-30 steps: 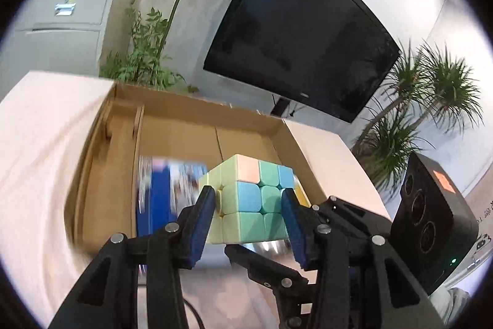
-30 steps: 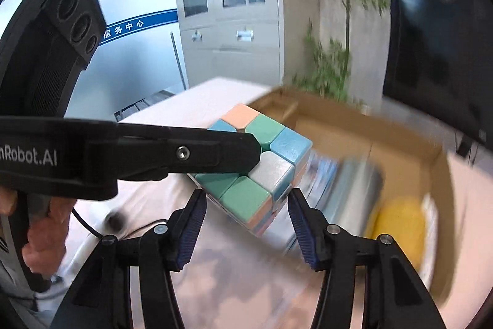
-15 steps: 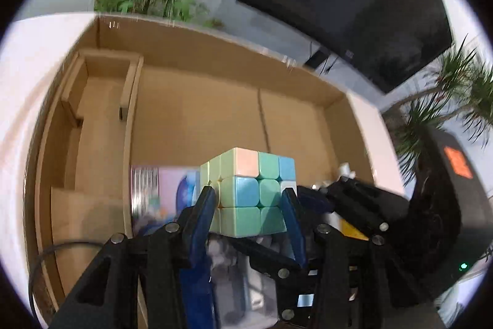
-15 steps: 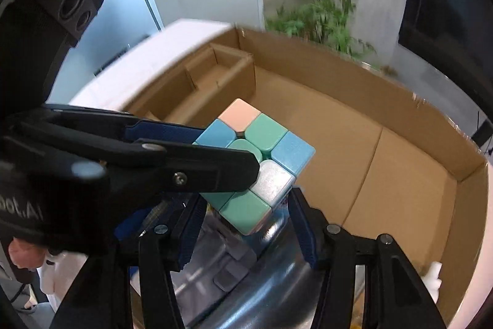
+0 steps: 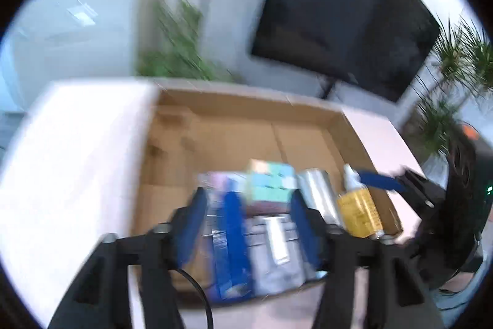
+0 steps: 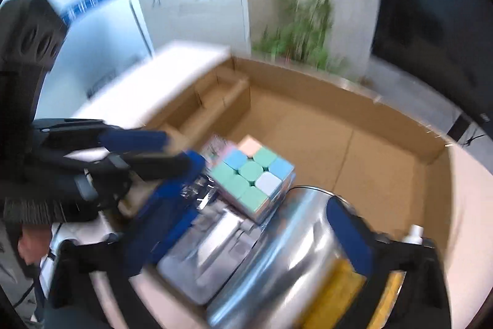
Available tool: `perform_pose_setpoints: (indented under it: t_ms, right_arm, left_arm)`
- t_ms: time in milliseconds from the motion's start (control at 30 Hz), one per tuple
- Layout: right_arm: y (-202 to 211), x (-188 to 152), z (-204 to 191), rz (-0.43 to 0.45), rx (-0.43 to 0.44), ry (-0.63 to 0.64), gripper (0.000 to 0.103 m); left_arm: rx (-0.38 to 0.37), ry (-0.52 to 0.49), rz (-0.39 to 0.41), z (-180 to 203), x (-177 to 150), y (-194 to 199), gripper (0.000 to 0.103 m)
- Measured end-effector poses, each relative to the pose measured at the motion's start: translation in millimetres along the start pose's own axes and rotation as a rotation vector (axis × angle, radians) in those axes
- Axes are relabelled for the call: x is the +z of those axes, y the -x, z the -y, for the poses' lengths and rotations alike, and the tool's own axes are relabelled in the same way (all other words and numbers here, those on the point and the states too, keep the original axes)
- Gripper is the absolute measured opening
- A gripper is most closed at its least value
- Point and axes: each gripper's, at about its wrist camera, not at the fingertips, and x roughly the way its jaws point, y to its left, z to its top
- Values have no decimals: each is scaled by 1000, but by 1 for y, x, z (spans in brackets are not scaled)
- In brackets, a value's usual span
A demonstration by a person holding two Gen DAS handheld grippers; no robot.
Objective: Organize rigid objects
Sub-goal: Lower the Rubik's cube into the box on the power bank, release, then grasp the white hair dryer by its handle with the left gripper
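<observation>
A pastel puzzle cube point(image 5: 270, 184) rests inside the cardboard box point(image 5: 246, 110), on top of a pink and blue package point(image 5: 228, 224); it also shows in the right wrist view point(image 6: 254, 176). My left gripper point(image 5: 246, 224) is open, its fingers apart from the cube, drawn back over the box's near edge. My right gripper point(image 6: 255, 233) is open above a silver cylinder point(image 6: 286, 255). Both views are blurred by motion.
The box point(image 6: 354, 125) also holds a silver pouch point(image 5: 274, 255), a yellow bottle point(image 5: 357, 208) and a cardboard divider point(image 6: 215, 100) at its left. It stands on a white table point(image 5: 77, 144). A black screen point(image 5: 339, 20) and plants stand behind.
My left gripper has let go of the cube, which now sits in the box. Both grippers have opened wider and pulled back from it.
</observation>
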Motion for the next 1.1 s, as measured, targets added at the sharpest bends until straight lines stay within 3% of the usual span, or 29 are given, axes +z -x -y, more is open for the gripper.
perform_pose_setpoints:
  t_ms: [33,133,200,233,300,367,467,567,600,667,733,767,800,833,933,1000,1100]
  right_arm:
    - [15,-8,-4,24,7,-5,103]
    - [51,-46,-24,77,43,-23,103]
    - [64,-75,-43,85,102,-47,103]
    - [67,-85,-52,83,125,-50,103]
    - [69,-112,-82,73,180,-29,103]
    - [66,-131,-112,64,212,0,103]
    - [53,-161,-153,3,290,-10,103]
    - [44,-189,-190,-43,327,1,103]
    - [41,-196,-202,-65,339,18,102]
    - [38,-207,-218,-79,352,38,100]
    - [33,-212,-227,-104,354,59,98]
    - [29,-214,-233,-119,357,67,92]
    - [25,-215,-238,-130,361,76,87]
    - [21,-216,-242,-135,363,81,84]
    - [12,-218,-250,-165,367,98,73]
    - [15,-219,-249,-167,362,109,62]
    - [13,-220,-235,-174,305,101,55]
  left_arm:
    - [37,17,58,-5,-4,34,80]
    - [82,59,204,-19,-18,142,81]
    - [130,46,266,-22,-25,192,84]
    - [178,46,286,-25,-34,218,88]
    - [267,42,252,-35,-53,243,89]
    - [305,56,195,-49,-76,239,89]
    - [262,143,29,-79,-131,198,89]
    - [168,264,-124,-106,-195,140,88]
    - [106,324,-177,-114,-218,119,87]
    - [4,406,-243,-121,-246,94,78]
    - [-62,423,-262,-119,-258,77,66]
    - [-78,424,-258,-117,-260,74,59]
    - [-104,429,-250,-115,-261,72,58]
    - [-107,431,-247,-113,-260,68,57]
    - [-120,406,-285,-105,-257,52,37]
    - [-163,390,-296,-95,-259,44,38]
    - [-184,378,-306,-78,-256,32,38]
